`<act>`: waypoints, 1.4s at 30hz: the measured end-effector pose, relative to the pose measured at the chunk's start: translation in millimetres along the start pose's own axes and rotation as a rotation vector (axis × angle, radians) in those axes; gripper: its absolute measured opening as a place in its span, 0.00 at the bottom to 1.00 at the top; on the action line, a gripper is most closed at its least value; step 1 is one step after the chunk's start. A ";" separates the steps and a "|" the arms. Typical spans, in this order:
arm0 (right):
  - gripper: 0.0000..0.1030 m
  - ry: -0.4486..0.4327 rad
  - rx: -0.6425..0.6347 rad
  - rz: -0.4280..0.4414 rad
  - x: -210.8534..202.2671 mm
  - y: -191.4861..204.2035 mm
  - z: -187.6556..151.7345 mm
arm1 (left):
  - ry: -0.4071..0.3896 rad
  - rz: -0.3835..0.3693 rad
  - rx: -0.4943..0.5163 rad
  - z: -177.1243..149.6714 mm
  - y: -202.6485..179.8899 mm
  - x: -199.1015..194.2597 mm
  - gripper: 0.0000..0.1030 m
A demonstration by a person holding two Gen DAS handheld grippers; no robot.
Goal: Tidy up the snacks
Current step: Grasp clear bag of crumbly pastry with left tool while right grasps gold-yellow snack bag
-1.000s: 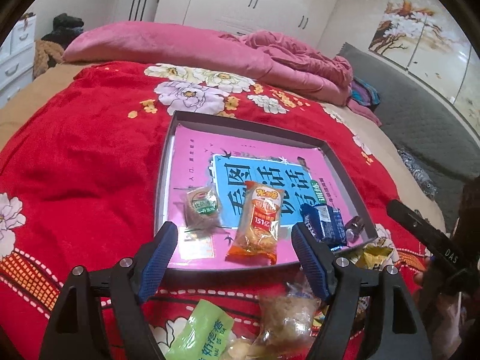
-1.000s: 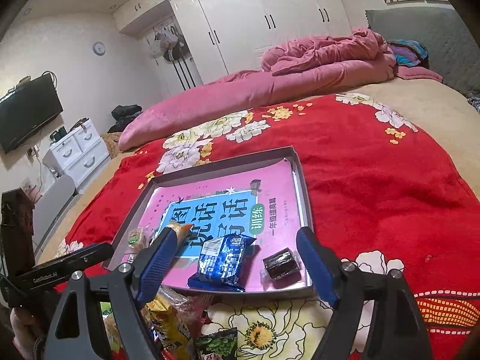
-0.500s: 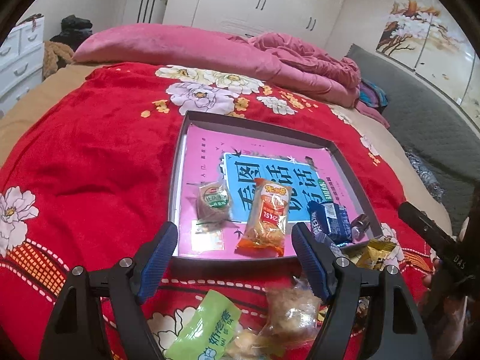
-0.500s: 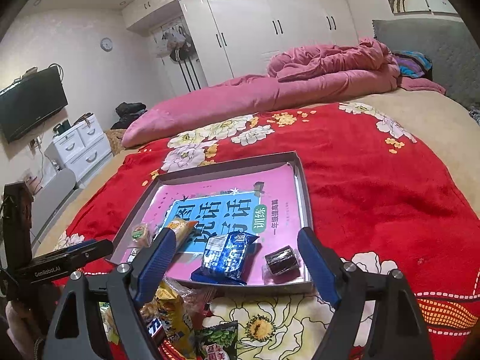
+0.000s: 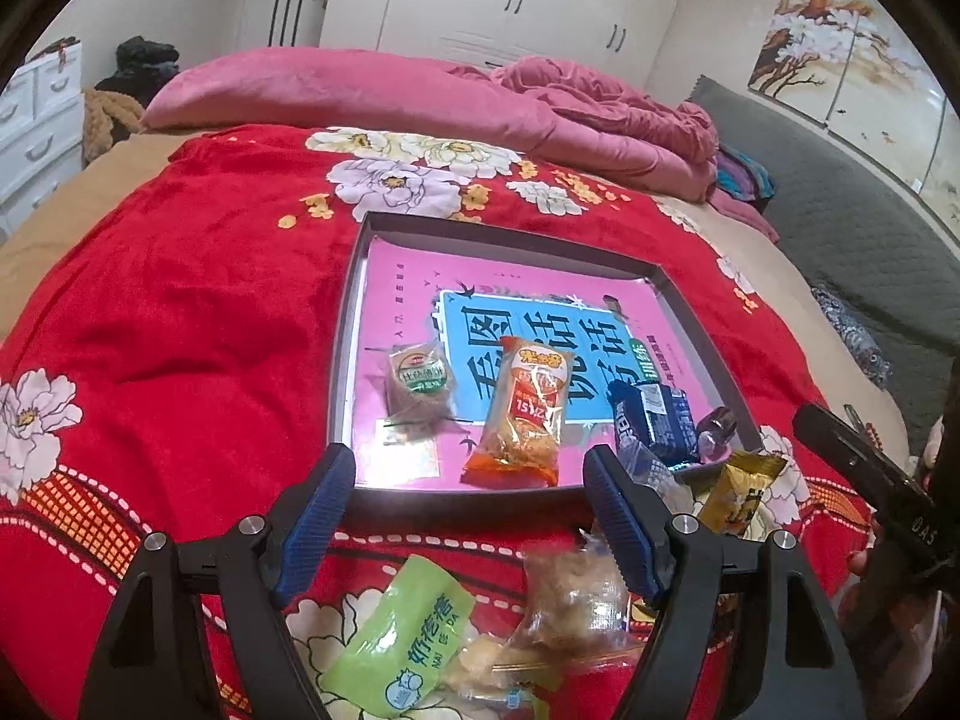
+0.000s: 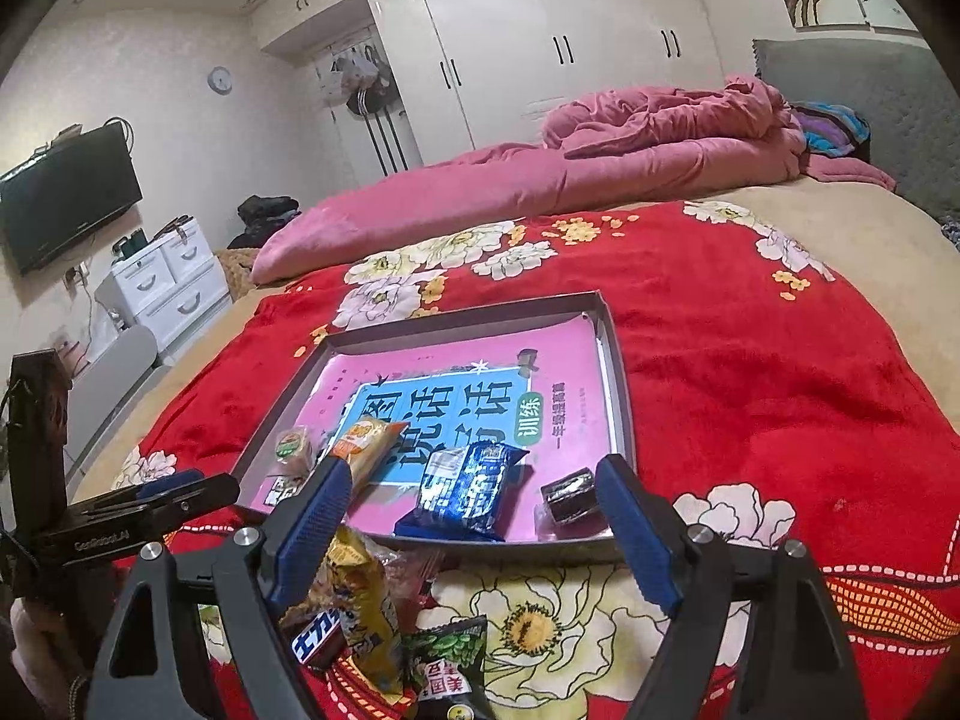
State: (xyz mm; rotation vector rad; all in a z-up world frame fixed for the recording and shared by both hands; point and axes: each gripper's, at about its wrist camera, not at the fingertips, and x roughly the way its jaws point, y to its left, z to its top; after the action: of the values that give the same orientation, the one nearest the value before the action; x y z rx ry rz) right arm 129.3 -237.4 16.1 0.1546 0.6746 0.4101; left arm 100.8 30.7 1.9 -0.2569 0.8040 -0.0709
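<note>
A shallow grey tray (image 5: 354, 276) (image 6: 618, 396) lined with a pink book lies on the red bedspread. In it are a round green-label snack (image 5: 418, 387), an orange packet (image 5: 528, 414) (image 6: 366, 441), a blue packet (image 5: 651, 420) (image 6: 471, 489) and a small dark wrapped snack (image 6: 570, 495). Loose snacks lie in front of the tray: a green packet (image 5: 402, 642), a clear-wrapped pastry (image 5: 570, 600), a yellow packet (image 5: 741, 489) (image 6: 360, 606) and a dark green packet (image 6: 450, 660). My left gripper (image 5: 471, 516) is open and empty above them. My right gripper (image 6: 474, 531) is open and empty at the tray's near edge.
A pink duvet (image 5: 420, 102) lies heaped at the far side of the bed. White drawers (image 6: 162, 282) and a wall TV (image 6: 66, 198) stand left; wardrobes are behind. The other gripper shows at each view's edge (image 5: 870, 480) (image 6: 138, 516).
Both grippers have drawn back and up a little from the tray, so more of the loose snacks in front show. Jaws stay open; no snack has moved.
</note>
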 end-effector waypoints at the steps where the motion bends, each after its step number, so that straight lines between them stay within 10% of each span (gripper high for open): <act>1: 0.81 0.004 0.000 0.002 -0.4 0.3 -1.0 | 0.003 0.001 0.005 -0.6 -0.9 0.0 0.77; 25: 0.80 0.130 -0.089 0.062 5.1 30.7 -30.8 | 0.078 0.030 0.131 -23.6 -23.2 -1.6 0.77; 42: 0.54 0.257 -0.162 0.126 19.3 52.1 -54.1 | 0.110 0.028 0.159 -30.3 -23.8 -1.8 0.77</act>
State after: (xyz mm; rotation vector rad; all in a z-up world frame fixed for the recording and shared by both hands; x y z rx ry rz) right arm 92.0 -181.6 -22.8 -0.0100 0.8831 0.6105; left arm 78.5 1.9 -10.9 -0.0922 0.9059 -0.1229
